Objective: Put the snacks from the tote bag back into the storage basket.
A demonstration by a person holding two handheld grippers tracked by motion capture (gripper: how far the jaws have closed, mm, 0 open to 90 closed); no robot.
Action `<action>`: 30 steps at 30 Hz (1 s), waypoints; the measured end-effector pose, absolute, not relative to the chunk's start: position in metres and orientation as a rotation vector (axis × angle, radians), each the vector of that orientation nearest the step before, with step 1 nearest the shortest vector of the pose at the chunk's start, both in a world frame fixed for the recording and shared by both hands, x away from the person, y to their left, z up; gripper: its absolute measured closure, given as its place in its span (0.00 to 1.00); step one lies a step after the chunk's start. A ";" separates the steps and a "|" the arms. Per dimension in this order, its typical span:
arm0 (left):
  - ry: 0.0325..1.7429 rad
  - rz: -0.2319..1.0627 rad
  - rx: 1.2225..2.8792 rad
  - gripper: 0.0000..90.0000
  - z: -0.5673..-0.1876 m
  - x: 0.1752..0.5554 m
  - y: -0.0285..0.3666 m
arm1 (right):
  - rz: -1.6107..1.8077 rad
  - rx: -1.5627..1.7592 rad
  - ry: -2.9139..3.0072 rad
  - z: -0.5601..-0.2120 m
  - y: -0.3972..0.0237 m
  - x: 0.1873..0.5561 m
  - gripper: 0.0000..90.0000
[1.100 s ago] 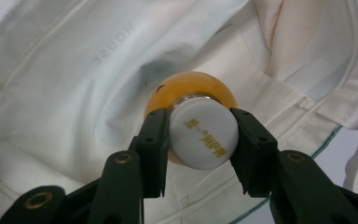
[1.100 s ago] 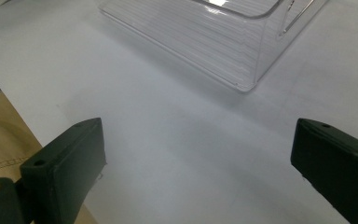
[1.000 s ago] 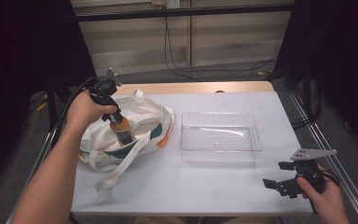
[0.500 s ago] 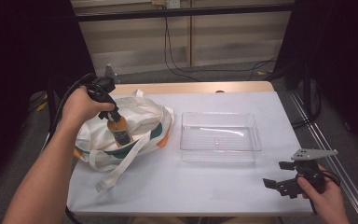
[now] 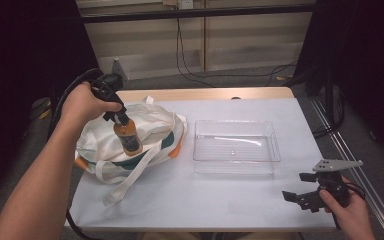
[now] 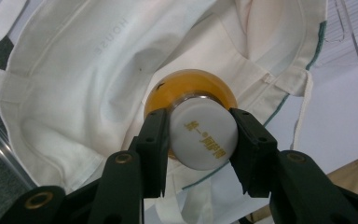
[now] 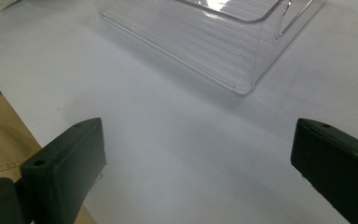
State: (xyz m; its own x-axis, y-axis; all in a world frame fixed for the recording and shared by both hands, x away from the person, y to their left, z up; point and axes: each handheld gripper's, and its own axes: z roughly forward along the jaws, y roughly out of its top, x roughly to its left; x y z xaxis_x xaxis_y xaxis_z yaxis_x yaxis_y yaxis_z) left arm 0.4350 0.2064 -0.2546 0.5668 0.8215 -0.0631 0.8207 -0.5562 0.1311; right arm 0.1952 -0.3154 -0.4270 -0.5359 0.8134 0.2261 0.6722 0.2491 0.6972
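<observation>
Two grippers are at work over a white table (image 5: 230,200). At centre left of the high view, the left gripper (image 5: 116,116) pinches the white cap of an orange bottle (image 5: 127,137), which hangs upright below it over a cream tote bag (image 5: 152,127) lying at the left of the table. In the left gripper view the two black jaws press on either side of the cap (image 6: 204,136), gold lettering on its top, with the bottle's orange shoulder just beyond and the bag's folds behind it. A clear plastic tray (image 5: 236,159) sits just right of the bag, at the middle of the table. At the lower right of the high view, the right gripper (image 5: 302,190) rests low by the table's corner, well apart from the tray, its jaws spread wide with nothing between them.
</observation>
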 end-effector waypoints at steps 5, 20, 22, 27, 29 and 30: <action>1.367 0.023 2.675 0.66 -0.242 0.433 0.201 | 1.158 1.396 2.337 -0.427 -0.316 0.195 0.03; 1.289 0.063 2.721 0.66 -0.206 0.421 0.185 | 1.160 1.405 2.336 -0.427 -0.315 0.195 0.03; 1.275 0.056 2.715 0.66 -0.201 0.419 0.182 | 1.159 1.399 2.337 -0.427 -0.315 0.195 0.03; 1.230 0.040 2.728 0.66 -0.190 0.415 0.174 | 1.157 1.396 2.343 -0.427 -0.315 0.196 0.03; 1.218 0.036 2.731 0.66 -0.186 0.414 0.171 | 1.157 1.399 2.343 -0.427 -0.315 0.196 0.03; 1.210 0.044 2.727 0.66 -0.183 0.413 0.169 | 1.157 1.399 2.343 -0.428 -0.315 0.196 0.03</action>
State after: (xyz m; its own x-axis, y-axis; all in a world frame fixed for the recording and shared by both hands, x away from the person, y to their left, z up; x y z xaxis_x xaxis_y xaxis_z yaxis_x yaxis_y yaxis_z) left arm 0.4130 0.1688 -0.1834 0.6725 0.7392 -0.0373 0.7346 -0.6604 0.1554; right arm 0.1962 -0.3146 -0.4275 -0.5421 0.8094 0.2257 0.6712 0.2555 0.6958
